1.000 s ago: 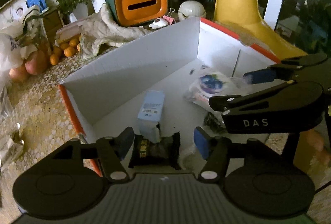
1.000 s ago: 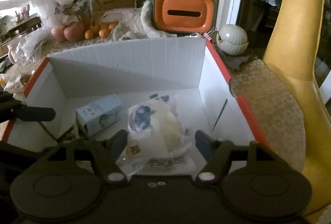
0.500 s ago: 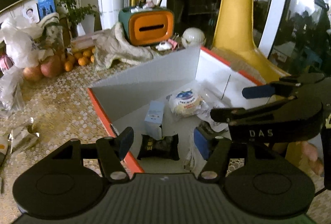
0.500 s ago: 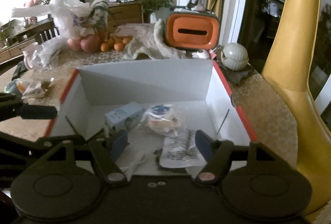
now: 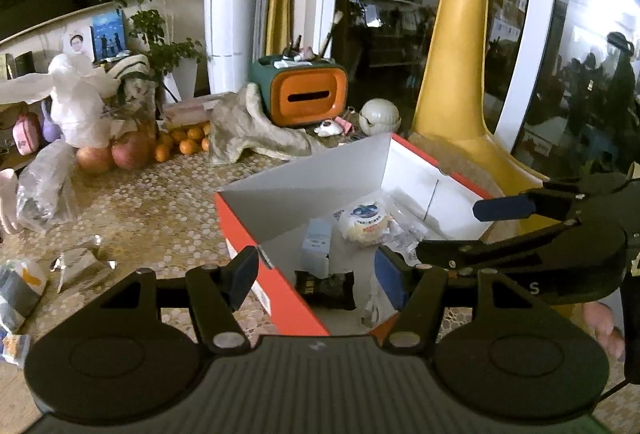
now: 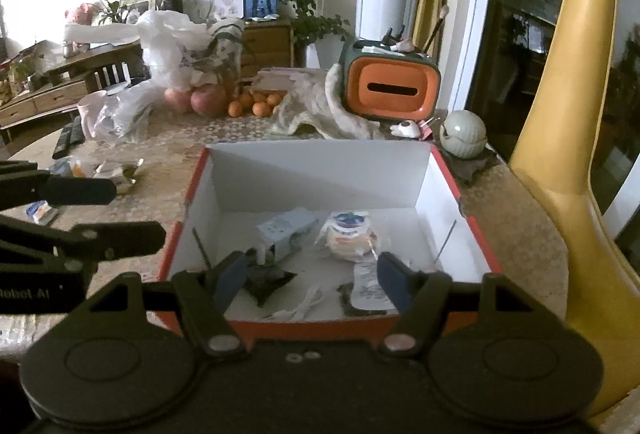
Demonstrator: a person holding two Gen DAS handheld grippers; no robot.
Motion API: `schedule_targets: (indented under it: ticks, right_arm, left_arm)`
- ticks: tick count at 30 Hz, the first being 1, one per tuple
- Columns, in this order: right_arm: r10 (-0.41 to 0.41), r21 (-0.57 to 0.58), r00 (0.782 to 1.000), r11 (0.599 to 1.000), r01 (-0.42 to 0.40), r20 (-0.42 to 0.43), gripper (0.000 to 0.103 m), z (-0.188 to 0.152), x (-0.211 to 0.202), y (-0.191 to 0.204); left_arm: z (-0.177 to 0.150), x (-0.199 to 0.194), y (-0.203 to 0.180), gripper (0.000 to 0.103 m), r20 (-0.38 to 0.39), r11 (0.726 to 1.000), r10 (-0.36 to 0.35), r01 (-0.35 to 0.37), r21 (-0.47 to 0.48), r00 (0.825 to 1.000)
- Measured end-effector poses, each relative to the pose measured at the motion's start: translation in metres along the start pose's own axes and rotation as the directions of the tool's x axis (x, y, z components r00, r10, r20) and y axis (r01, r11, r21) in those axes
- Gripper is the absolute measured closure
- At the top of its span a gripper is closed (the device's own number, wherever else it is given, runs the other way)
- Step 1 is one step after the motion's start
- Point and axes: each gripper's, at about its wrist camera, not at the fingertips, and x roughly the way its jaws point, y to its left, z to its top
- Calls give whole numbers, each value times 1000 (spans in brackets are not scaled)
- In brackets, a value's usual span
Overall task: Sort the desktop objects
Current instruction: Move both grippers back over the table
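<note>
Both the left claw and right claw gape wide, empty. At 9 o'clock on the table, the crinkled silver foil wrapper looks light and slippery; pinch a raised fold.

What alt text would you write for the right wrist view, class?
An open right gripper hangs over a red-edged white box holding a pale blue carton, a round wrapped snack and a dark packet. The open left gripper enters from the left.
</note>
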Motion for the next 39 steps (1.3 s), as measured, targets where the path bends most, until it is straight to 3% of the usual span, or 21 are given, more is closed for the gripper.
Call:
schedule_targets:
  ticks: [10,17,22,26,29,31,35,39]
  right_arm:
    - [59,-44,997,997,-57,40,23,3,-25,36]
    - [132,-88,989,988,-125,73,20,11,-32,76]
    - [185,-124,979,977,-174,83,18,17,-28,106]
    - [224,-143,970,967,-210,91,12,24,-20,130]
    - [246,-156,965,961,-230,94,12,30,-12,147]
    - [256,-167,963,957,-239,89,11,33,-5,158]
    - [268,-188,960,950,-249,82,11,40,14,178]
    - [269,-190,960,949,-250,78,11,48,36,193]
  left_arm:
    - [-13,-49,22,40,49,999,49,-48,-22,998]
    - [-27,-89,49,23,105,990,137,-132,-54,985]
    - [-45,-111,76,16,136,969,243,-233,-89,960]
    - [-61,-123,102,10,130,936,341,-324,-137,931]
    - [-73,-131,121,0,128,916,387,-365,-164,913]
    - [-81,-134,134,0,124,898,425,-400,-182,897]
    - [-97,-134,164,0,93,880,442,-411,-236,892]
    - [-111,-127,189,0,80,858,474,-439,-268,877]
